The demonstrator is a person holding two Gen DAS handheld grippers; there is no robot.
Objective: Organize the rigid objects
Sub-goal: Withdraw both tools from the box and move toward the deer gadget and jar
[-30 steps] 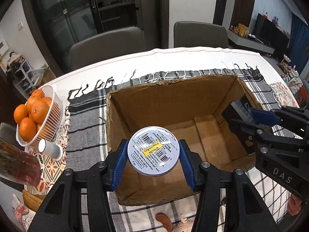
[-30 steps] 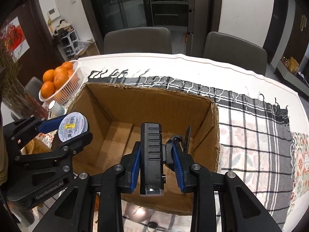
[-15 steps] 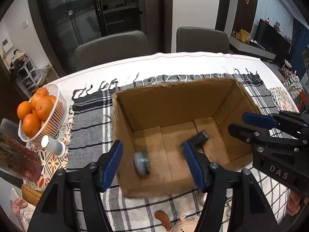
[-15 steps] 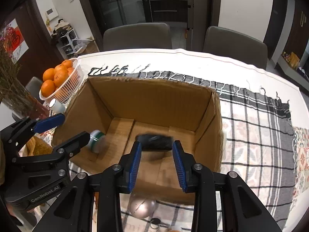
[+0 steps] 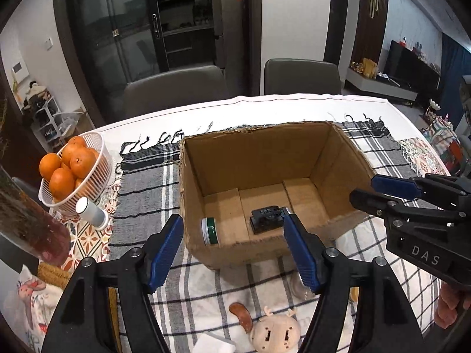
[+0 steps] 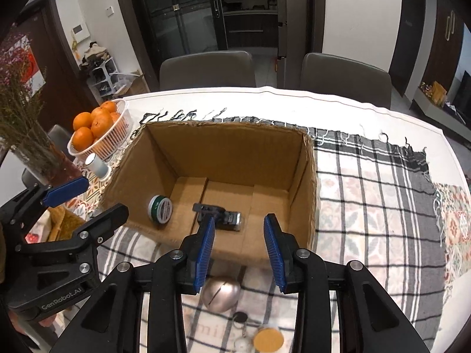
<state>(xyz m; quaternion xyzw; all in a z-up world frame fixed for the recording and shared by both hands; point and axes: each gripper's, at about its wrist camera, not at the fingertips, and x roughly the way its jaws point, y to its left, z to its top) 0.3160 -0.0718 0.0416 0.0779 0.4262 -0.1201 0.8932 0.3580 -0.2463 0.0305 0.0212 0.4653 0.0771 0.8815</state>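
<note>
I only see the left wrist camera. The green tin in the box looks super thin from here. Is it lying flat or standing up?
Observer: Standing on its edge. The right wrist camera shows the tin turning a white label face toward the middle of the box.
Operator: Is something hiding in front of the box?
Observer: Yes, a silver egg-shaped ball lies just outside the near wall, below the open right gripper.
Operator: Anything else there?
Observer: A round tan disc lies nearer the camera.
</note>
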